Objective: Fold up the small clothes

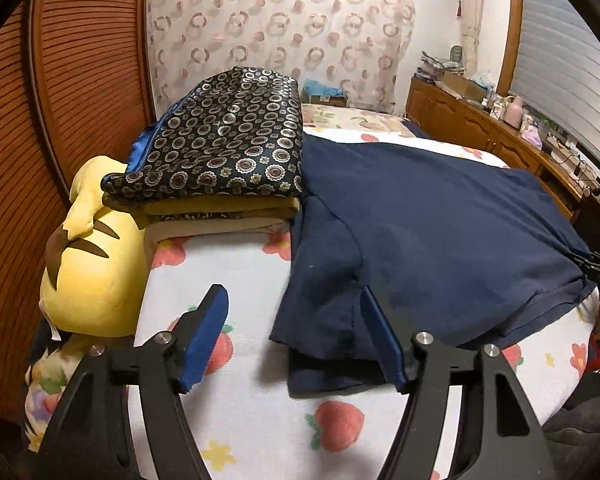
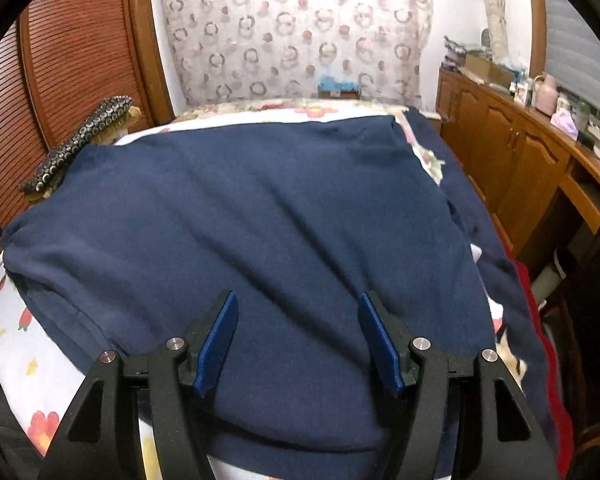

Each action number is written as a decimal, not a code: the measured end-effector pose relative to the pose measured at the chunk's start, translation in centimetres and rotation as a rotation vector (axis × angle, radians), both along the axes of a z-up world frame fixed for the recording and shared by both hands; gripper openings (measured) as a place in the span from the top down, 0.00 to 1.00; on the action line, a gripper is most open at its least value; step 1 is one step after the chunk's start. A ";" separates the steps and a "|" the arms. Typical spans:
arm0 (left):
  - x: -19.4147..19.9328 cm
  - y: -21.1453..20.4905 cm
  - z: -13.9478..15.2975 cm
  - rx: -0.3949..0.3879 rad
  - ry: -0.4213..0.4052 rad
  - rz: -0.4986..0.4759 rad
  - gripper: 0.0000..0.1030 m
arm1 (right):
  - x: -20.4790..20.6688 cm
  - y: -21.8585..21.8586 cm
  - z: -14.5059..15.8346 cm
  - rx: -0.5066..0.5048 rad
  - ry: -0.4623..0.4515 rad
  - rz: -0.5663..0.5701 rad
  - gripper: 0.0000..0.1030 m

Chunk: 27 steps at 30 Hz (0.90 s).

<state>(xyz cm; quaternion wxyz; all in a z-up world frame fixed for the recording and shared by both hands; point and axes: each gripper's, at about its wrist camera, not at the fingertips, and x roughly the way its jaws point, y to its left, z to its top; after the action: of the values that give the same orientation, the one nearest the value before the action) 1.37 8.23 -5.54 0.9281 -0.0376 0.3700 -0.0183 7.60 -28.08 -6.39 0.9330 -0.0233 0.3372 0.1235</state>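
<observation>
A navy blue shirt (image 1: 432, 216) lies spread flat on the flower-print bed sheet (image 1: 236, 280); it also fills the right wrist view (image 2: 260, 216). My left gripper (image 1: 292, 300) is open and empty, hovering over the shirt's left sleeve and the sheet beside it. My right gripper (image 2: 296, 308) is open and empty, just above the shirt's near hem. The tip of the right gripper (image 1: 596, 266) shows at the shirt's right edge in the left wrist view.
A stack of folded clothes (image 1: 224, 152) topped by a dark circle-patterned cloth sits at the bed's left, beside a yellow plush toy (image 1: 92, 264). A slatted wooden door (image 1: 60, 92) is on the left. A wooden cabinet (image 2: 512, 152) with clutter runs along the right.
</observation>
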 end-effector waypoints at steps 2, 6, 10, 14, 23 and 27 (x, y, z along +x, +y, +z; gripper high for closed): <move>0.3 -0.1 -0.1 -0.001 0.004 0.002 0.32 | 0.0 -0.1 0.0 0.011 -0.003 -0.008 0.37; 0.7 -0.3 -0.3 -0.003 0.008 0.005 0.32 | -0.2 0.4 0.1 0.002 -0.010 -0.005 0.34; 1.1 -0.5 -1.0 -0.004 0.022 0.008 0.32 | -0.4 0.9 -0.3 -0.011 -0.010 0.001 0.31; 1.4 -0.3 -2.1 -0.011 0.049 0.014 0.32 | -0.4 1.2 -0.4 -0.048 -0.010 0.008 0.27; 1.4 0.5 -3.7 -0.052 0.082 0.027 0.32 | -0.3 1.0 -0.3 -0.078 -0.016 0.009 0.25; 1.1 0.3 -3.7 -0.069 0.074 0.015 0.35 | -0.4 0.8 -0.3 -0.077 -0.019 0.007 0.25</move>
<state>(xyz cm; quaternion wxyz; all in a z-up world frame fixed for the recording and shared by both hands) 2.49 8.49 -9.26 0.9121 -0.0729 0.4027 -0.0227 7.17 -27.33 -6.72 0.9342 -0.0613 0.3327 0.1136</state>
